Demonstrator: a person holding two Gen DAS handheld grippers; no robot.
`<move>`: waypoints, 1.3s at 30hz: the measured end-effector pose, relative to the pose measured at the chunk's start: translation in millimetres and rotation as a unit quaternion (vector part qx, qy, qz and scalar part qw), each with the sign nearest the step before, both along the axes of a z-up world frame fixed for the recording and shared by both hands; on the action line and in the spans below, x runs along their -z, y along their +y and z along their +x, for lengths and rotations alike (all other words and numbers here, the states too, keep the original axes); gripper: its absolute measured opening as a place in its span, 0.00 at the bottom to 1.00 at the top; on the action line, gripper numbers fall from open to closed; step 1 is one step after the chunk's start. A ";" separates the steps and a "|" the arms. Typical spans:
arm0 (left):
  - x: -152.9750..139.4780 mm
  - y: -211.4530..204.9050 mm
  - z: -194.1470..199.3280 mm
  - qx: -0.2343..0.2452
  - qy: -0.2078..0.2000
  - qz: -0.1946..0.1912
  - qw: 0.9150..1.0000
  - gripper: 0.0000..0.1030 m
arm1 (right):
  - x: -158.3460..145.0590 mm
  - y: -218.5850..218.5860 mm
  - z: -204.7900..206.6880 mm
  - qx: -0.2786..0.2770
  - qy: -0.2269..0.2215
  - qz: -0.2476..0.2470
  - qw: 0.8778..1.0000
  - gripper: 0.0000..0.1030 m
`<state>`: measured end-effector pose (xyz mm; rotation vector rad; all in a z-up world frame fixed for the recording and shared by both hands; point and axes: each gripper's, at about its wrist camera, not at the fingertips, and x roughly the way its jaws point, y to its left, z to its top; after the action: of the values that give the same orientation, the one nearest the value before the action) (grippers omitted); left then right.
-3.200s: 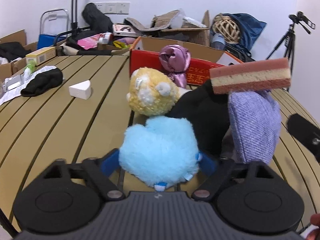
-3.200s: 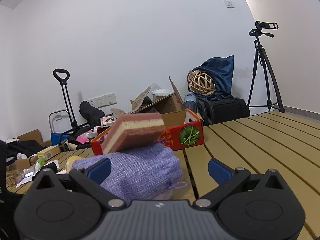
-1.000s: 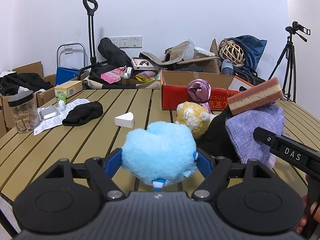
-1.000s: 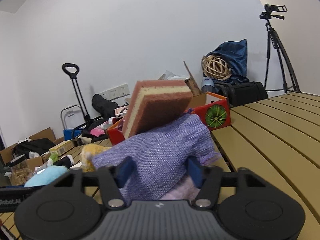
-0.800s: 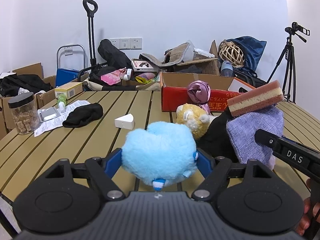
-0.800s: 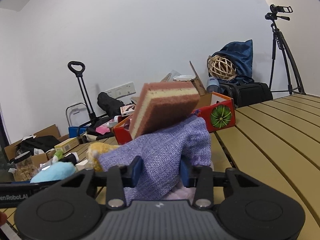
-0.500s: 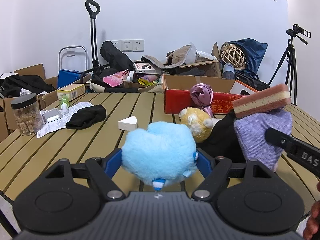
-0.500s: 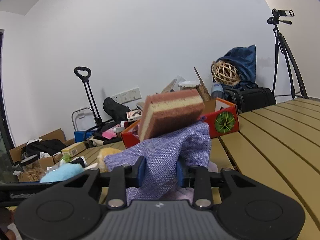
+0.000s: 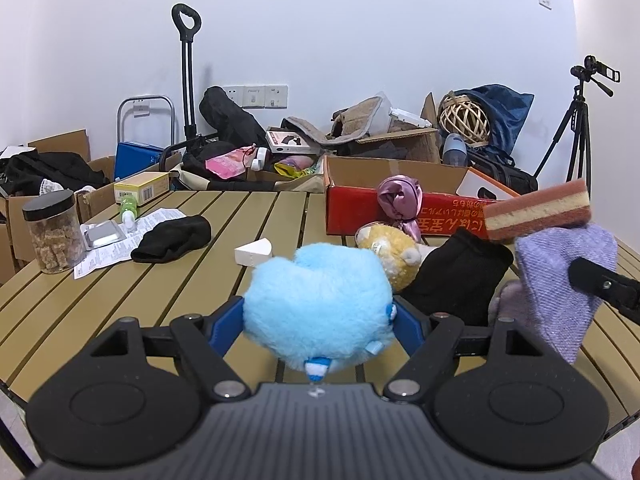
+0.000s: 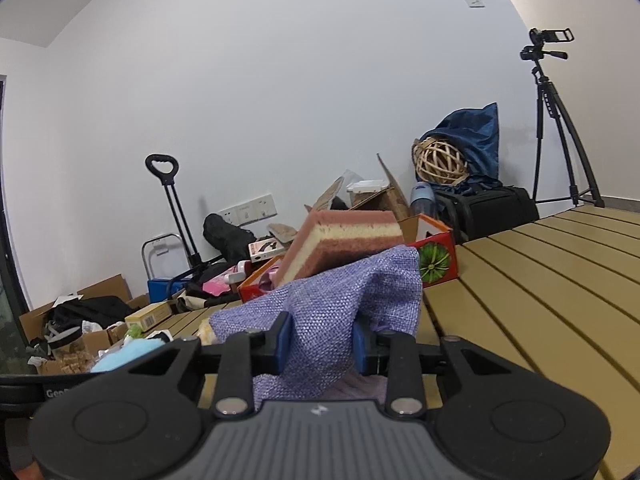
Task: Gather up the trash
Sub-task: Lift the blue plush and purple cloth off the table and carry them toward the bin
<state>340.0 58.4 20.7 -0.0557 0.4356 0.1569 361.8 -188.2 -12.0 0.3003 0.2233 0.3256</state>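
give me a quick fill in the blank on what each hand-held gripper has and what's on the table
The left hand-held gripper is shut on a ____ plush toy.
The right hand-held gripper pinches a ____ woven cloth.
On that cloth rests a layered ____.
A clear jar on the table has a ____ lid.

Missing: blue; purple; sponge; black

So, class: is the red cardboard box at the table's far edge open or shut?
Open. The red cardboard box shows raised brown flaps and no lid; what it holds cannot be told.

The left gripper point(image 9: 318, 318) is held wide around a blue plush toy point(image 9: 318, 316). The right gripper point(image 10: 320, 340) is clamped on a purple cloth bag point(image 10: 320, 312).
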 end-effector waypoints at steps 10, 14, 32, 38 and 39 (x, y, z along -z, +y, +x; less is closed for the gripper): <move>-0.5 -4.6 -1.1 0.006 -0.003 -0.001 1.000 0.76 | -5.1 -22.1 -13.0 0.018 -0.001 0.002 1.000 0.29; -0.4 -6.8 -3.0 0.009 -0.005 0.001 1.000 0.76 | -6.7 -26.5 -16.7 0.023 -0.004 -0.001 1.000 0.29; 1.1 -15.0 -38.1 0.031 -0.011 -0.009 0.999 0.76 | -9.5 -36.7 -59.2 0.029 -0.017 -0.044 0.998 0.29; 0.8 -17.7 -61.4 0.045 -0.022 -0.018 0.999 0.76 | -3.5 -42.2 -83.3 0.026 -0.014 -0.050 0.998 0.29; 1.4 -19.1 -65.7 0.047 -0.023 -0.017 0.998 0.76 | -1.9 -43.1 -87.8 0.024 -0.012 -0.050 0.998 0.29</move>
<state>274.3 39.2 19.3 -0.0710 0.3942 0.0551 274.0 -231.3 -10.2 0.2015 0.2071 0.2700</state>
